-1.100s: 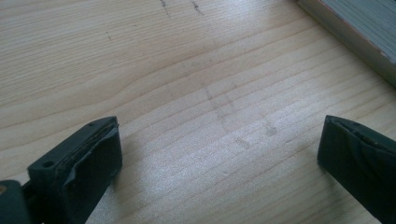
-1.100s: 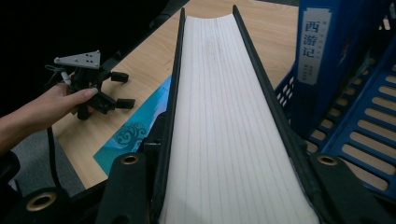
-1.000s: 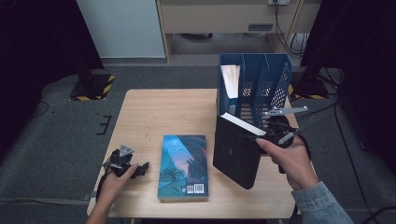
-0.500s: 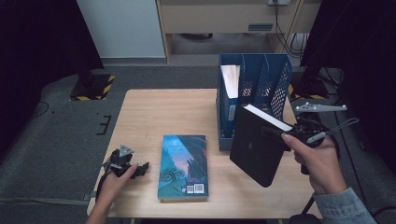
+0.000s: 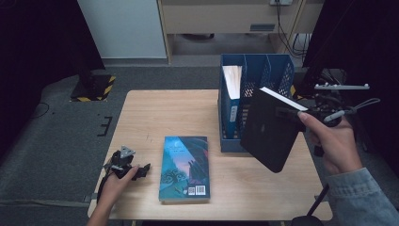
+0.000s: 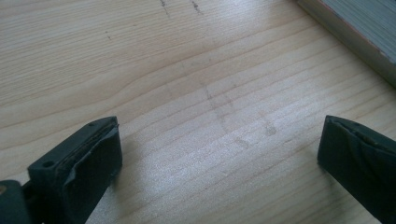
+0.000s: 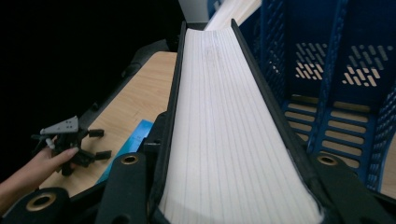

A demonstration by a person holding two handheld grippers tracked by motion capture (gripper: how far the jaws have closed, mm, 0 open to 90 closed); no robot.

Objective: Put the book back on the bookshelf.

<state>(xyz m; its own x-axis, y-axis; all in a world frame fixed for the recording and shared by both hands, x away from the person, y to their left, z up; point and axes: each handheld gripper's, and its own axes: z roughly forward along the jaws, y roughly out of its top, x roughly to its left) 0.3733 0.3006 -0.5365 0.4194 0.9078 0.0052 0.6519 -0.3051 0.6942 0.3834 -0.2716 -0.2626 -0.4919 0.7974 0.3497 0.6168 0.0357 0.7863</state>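
Note:
A black hardcover book (image 5: 268,132) hangs tilted in the air in front of the blue file rack (image 5: 263,70). My right gripper (image 5: 288,113) is shut on its upper right edge. In the right gripper view the white page edge (image 7: 224,116) runs away between the two jaws of the right gripper (image 7: 229,186), with the rack's slots (image 7: 336,84) to the right. A teal book (image 5: 184,167) lies flat at the table's front middle. To its left rests my left gripper (image 5: 141,172), open, over bare wood (image 6: 219,144), with nothing between its jaws.
The rack's left slot holds an upright blue book with white pages (image 5: 232,80). The wooden table (image 5: 164,113) has free room at its back left. A corner of the teal book's page edge (image 6: 355,28) lies just beyond the left gripper. Dark floor surrounds the table.
The right gripper has lifted the black book off the table, up and to the right, and it now tilts in front of the rack. The left hand has stayed put.

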